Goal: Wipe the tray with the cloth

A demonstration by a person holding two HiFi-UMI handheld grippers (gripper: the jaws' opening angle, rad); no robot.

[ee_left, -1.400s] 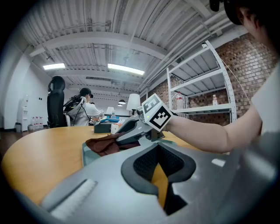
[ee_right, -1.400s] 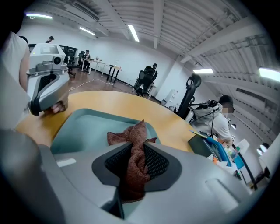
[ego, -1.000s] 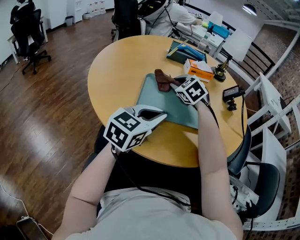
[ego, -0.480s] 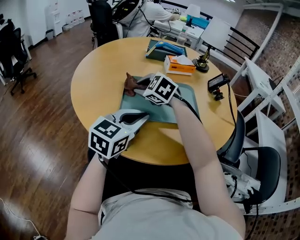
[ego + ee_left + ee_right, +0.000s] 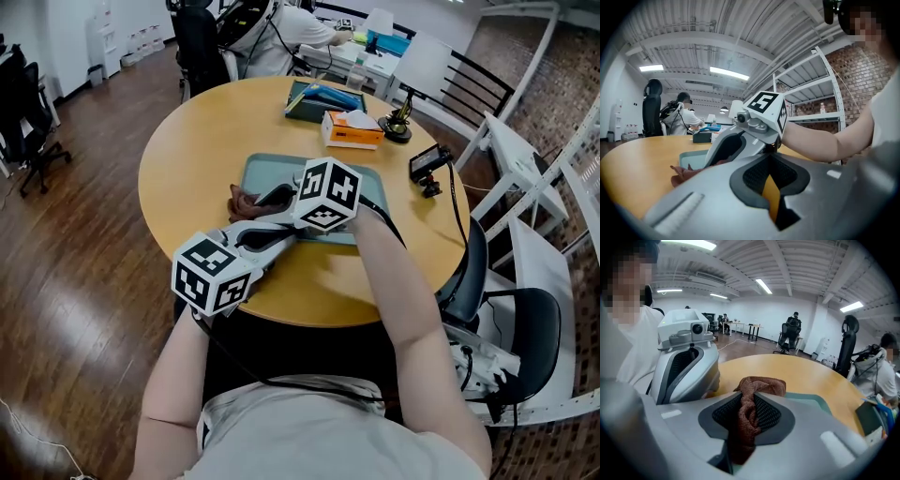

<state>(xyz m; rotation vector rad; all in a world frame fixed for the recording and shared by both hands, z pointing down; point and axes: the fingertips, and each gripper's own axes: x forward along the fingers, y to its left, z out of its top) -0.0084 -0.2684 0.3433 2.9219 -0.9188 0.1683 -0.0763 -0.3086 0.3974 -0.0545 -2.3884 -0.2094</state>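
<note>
Wooden table (image 5: 187,159): right gripper (image 5: 747,411) fingers clamp the cloth (image 5: 759,386) at the tray (image 5: 272,171) edge, left gripper (image 5: 771,187) fingers together

Round wooden table (image 5: 192,150), dark plank floor (image 5: 75,281), black office chair (image 5: 23,112), brick wall (image 5: 853,65).

Brown terry cloth (image 5: 242,201): your right gripper (image 5: 277,200) covers most of it in the head view.
Teal plastic tray (image 5: 267,174): the same gripper hides its near middle from you.

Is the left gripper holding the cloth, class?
No, the brown cloth is clamped in the jaws of the right gripper, while the left gripper holds nothing.
</note>
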